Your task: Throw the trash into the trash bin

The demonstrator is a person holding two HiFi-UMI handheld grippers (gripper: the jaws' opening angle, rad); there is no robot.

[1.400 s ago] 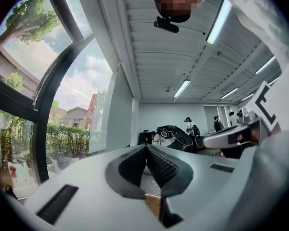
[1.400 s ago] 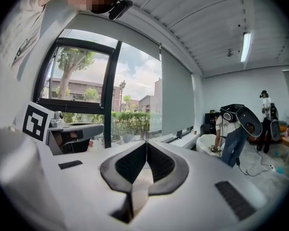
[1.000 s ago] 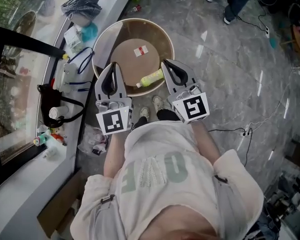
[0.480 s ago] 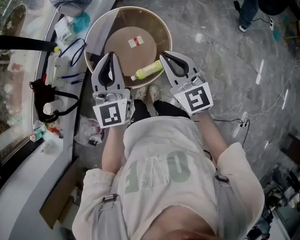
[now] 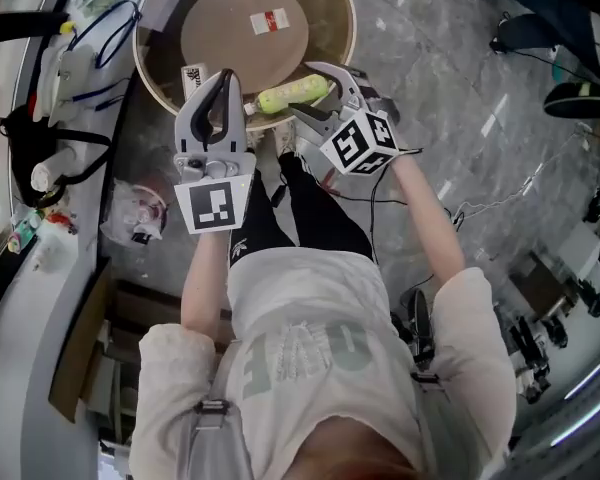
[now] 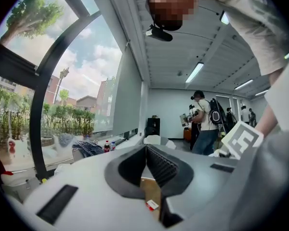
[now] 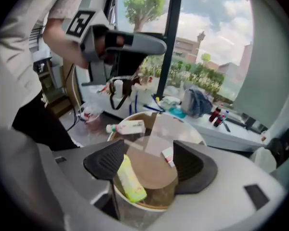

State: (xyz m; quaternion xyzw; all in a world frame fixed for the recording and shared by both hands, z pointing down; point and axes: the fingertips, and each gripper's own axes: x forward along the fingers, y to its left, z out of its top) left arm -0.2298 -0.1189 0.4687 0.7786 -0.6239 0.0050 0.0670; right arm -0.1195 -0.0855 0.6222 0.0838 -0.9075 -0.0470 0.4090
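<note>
The round trash bin (image 5: 348, 28) stands on the floor in front of me, with a red and white scrap (image 5: 270, 21) on its tan bottom. My right gripper (image 5: 318, 96) tilts down over the bin's near rim (image 7: 145, 207). Its jaws have just been opening and now stand open. A yellow-green bottle (image 5: 280, 96) lies loose between them, beside one pad (image 7: 106, 160) and inside the bin. My left gripper (image 5: 224, 76) points level over the near-left rim with its pads (image 6: 154, 160) shut and nothing in them. A white bottle (image 7: 126, 127) shows at the bin's left wall.
A window ledge along the left carries a black bag (image 5: 40, 138), bottles and cloth. A clear plastic bag (image 5: 135, 213) lies on the floor beside the ledge. Cables run over the grey floor at the right, and someone's legs (image 5: 540, 28) stand at the top right.
Both grippers have dropped towards the bin. The right gripper has tipped downward and opened its jaws, letting go of the yellow-green bottle it held.
</note>
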